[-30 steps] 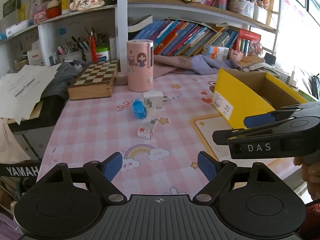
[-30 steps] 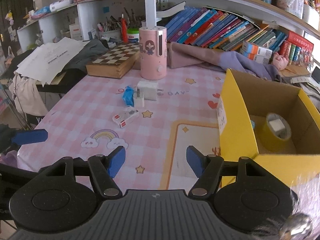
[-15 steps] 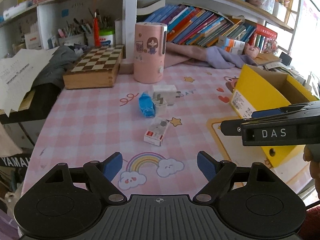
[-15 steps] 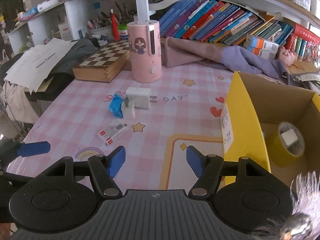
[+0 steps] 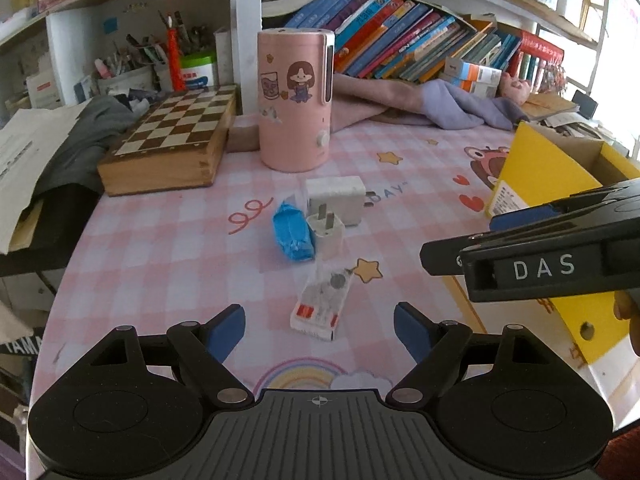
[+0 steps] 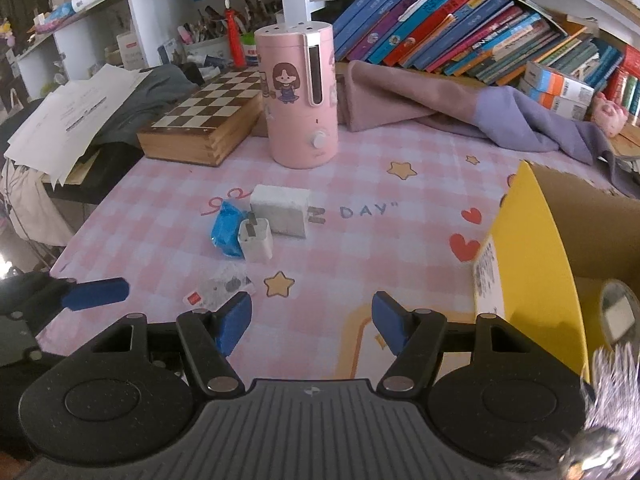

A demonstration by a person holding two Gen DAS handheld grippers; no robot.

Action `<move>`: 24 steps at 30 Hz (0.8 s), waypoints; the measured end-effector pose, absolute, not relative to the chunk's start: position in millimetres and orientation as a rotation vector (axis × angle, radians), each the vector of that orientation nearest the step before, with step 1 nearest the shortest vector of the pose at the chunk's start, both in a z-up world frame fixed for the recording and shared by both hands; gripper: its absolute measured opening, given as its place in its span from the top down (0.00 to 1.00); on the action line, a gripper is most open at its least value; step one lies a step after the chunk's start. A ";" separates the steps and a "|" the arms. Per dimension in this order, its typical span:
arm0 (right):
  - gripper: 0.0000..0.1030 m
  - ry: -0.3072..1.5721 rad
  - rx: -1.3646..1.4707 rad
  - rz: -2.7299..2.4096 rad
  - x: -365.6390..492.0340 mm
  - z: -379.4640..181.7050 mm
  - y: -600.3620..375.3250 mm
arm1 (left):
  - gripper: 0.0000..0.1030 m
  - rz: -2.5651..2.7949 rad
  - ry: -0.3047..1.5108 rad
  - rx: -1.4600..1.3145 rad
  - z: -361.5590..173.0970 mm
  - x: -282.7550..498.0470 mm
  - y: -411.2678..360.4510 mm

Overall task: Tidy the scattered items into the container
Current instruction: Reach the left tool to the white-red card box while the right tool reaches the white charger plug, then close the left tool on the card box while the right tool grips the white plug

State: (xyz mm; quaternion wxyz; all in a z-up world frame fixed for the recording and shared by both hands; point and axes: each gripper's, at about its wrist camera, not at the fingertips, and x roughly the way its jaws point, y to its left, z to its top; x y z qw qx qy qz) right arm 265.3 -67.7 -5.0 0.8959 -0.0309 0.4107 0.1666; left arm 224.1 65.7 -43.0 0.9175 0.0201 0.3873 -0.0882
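Note:
On the pink checked mat lie a white-and-red packet [image 5: 321, 303] [image 6: 218, 290], a blue wrapped item [image 5: 291, 233] [image 6: 226, 230], a small white plug [image 5: 326, 231] [image 6: 256, 239] and a large white charger [image 5: 336, 199] [image 6: 281, 211]. The yellow cardboard box [image 5: 536, 172] [image 6: 532, 248] stands at the right, with a roll of yellow tape [image 6: 608, 312] inside. My left gripper [image 5: 319, 326] is open and empty, the packet just ahead between its fingers. My right gripper [image 6: 311, 320] is open and empty, right of the packet.
A pink humidifier [image 5: 295, 100] [image 6: 300, 92] and a wooden chessboard box [image 5: 172, 140] [image 6: 204, 120] stand behind the items. A purple cloth [image 6: 460, 108], books and shelves fill the back. Papers and dark cloth lie at the left table edge [image 5: 44, 148].
Both grippers have moved forward toward the scattered items; the packet now lies close between the left gripper's fingers. Both stayed open.

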 end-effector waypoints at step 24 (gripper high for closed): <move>0.59 0.913 -0.082 0.470 337.0 -22.9 -17.6 | 0.73 -0.191 0.881 0.085 -69.3 255.5 67.7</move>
